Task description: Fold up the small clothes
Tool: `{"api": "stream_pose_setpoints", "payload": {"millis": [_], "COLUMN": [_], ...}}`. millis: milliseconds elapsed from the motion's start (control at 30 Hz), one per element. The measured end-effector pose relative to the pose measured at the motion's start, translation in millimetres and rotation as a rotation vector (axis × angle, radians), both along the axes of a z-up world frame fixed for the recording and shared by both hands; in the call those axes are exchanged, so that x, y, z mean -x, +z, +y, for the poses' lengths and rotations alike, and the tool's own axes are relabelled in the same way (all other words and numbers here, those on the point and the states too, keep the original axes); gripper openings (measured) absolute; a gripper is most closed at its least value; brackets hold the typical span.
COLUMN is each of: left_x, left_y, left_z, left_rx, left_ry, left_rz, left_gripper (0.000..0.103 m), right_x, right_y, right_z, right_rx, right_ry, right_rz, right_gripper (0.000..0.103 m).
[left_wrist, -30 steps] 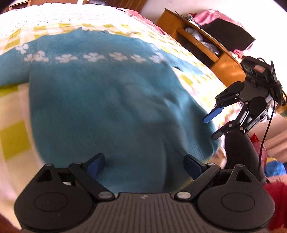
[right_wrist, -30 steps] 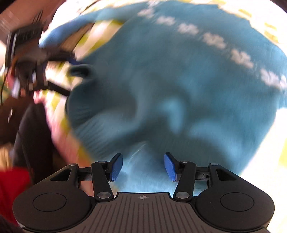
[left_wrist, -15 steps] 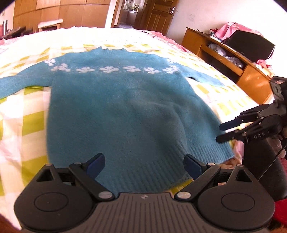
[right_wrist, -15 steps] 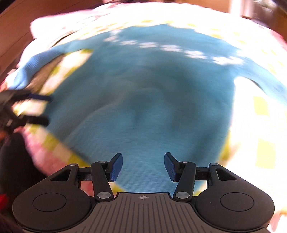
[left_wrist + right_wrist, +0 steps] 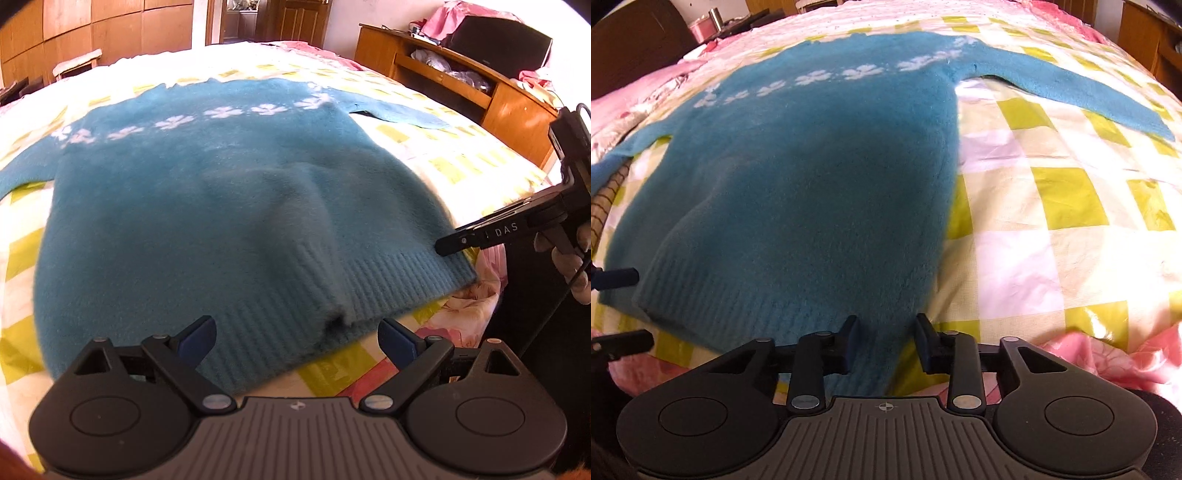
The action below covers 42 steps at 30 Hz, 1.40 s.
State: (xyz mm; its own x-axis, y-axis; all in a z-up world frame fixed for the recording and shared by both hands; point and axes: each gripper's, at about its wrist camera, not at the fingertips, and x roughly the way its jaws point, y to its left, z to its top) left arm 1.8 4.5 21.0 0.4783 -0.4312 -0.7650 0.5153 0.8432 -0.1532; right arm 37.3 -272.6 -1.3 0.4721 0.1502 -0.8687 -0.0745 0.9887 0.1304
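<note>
I see one big bed (image 5: 461,158) with a yellow and white checked cover, and one blue sweater (image 5: 207,206) lies flat on it. The sweater is the thing I have to fold. Its long way runs from the near edge of the bed, where the ribbed hem sits, up to the far side, where the neck and the row of white flowers are. It has two sleeves, and each one sticks out to a side edge of the bed. There is one wooden shelf unit (image 5: 458,77) past the right edge of the bed. I hold two grippers, one in each hand. My left gripper (image 5: 297,341) hangs over the hem near the middle of the near edge, and its two blue fingers are spread wide with the hem below them, not pinched. My right gripper (image 5: 886,345) is at the hem corner on the right side of the sweater, so it is the nearer one to that corner. Its fingers have just been closing and stand close together with the hem corner lying between them. I cannot tell for sure that the pads press on the cloth yet. I think the next move is to lift the hem and carry it away from me toward the flowers.
</note>
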Motion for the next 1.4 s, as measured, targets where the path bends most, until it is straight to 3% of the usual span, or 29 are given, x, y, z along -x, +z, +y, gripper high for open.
{"api": "stream_pose_setpoints", "payload": {"millis": [67,167,333,500,667,767,1033,1400], "left_x": [0.1,2.5,4.2,4.0,8.5,10.6,11.2,-6.1], "left_y": [-0.6,1.0,-2.9,-10.8,-13.2,-12.3,-7.1,-14.7], "left_z": [-3.5,-4.9,-0.9,3.9,-1.8,-8.1,-18.1,-15.3], "left_rx": [0.002,0.017,0.036,0.054,0.021,-0.013,-0.096,-0.061], "left_ry": [0.005,0.012,0.058,0.180,0.259,0.268,0.292,0.326], "left_rz": [0.001,-0.009,-0.023,-0.044,-0.111,-0.148,-0.204,-0.113], "left_gripper": [0.099,0.099,0.100,0.100,0.100,0.100,0.103,0.103], "right_x": [1.1,2.4,6.6,11.7,20.3,22.6,12.6,3.7], "right_y": [1.2,5.4,14.6,23.2,52.9,61.9,39.7,24.5], "right_z": [-3.0,-18.8,-34.9,-24.2,-7.2,6.2,65.7,79.7], "right_rx": [-0.005,0.019,0.020,0.048,0.107,0.063,0.013,-0.007], "right_ry": [0.013,0.000,-0.041,-0.037,-0.062,-0.038,0.092,0.112], "right_rz": [-0.008,-0.001,-0.012,-0.031,-0.150,-0.189,-0.169,-0.148], "right_gripper": [0.011,0.008,0.009,0.017,0.018,0.018,0.018,0.018]}}
